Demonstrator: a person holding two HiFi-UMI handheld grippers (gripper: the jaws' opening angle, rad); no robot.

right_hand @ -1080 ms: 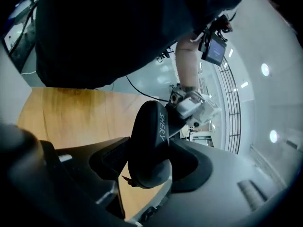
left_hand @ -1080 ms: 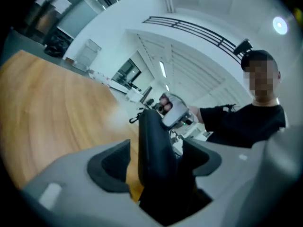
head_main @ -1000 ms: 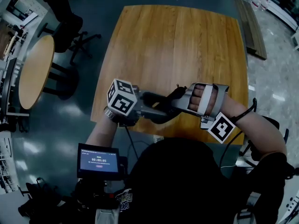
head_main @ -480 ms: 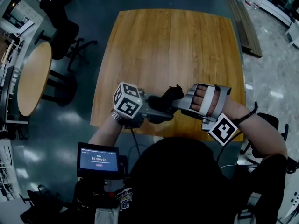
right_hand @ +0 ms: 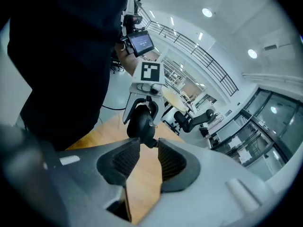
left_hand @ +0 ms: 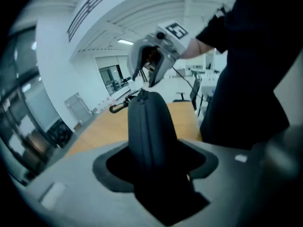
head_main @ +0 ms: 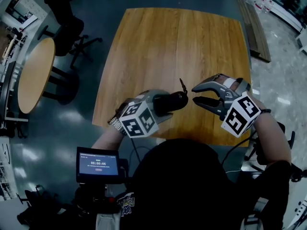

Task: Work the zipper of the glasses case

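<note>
Glasses case (head_main: pixel 172 101): clamped in the left tool (left_hand: pixel 154 161). Jaws sit on its two broad sides, one end is buried in the tool's throat, and the free end pokes out toward the right tool (right_hand: pixel 147 150). Left jaws have just been closing a little further with the case between them; grip looks firm. The case is in the air over the near edge of the desk (head_main: pixel 177 47), not resting on it.

Right tool: empty. Jaws have just been closing and stand narrow but with a clear gap; bare desk shows through it. Tips are just short of the case's free end and aimed at it. A small dark nub of the case sits right at the tips; can't tell if it touches.

Zipper seam (left_hand: pixel 141 122) runs up the middle of the case's narrow edge, and the halves look together along the visible part. A hook-shaped clip (left_hand: pixel 117 107) hangs off the free end. Can't pick out the slider or pull reliably in any view.

Status, my read: hold established, zipper stroke not. The case looks zipped on the visible side, so either opening hasn't begun or a closing run is done; the frames don't settle which. Left to do: get the right tool on the pull, pinch it, and run it along the seam while the left tool braces.

Further out: small screen (head_main: pixel 98 164) at the person's chest, round table (head_main: pixel 33 73) and office chair (head_main: pixel 72 32) off the desk's left.
</note>
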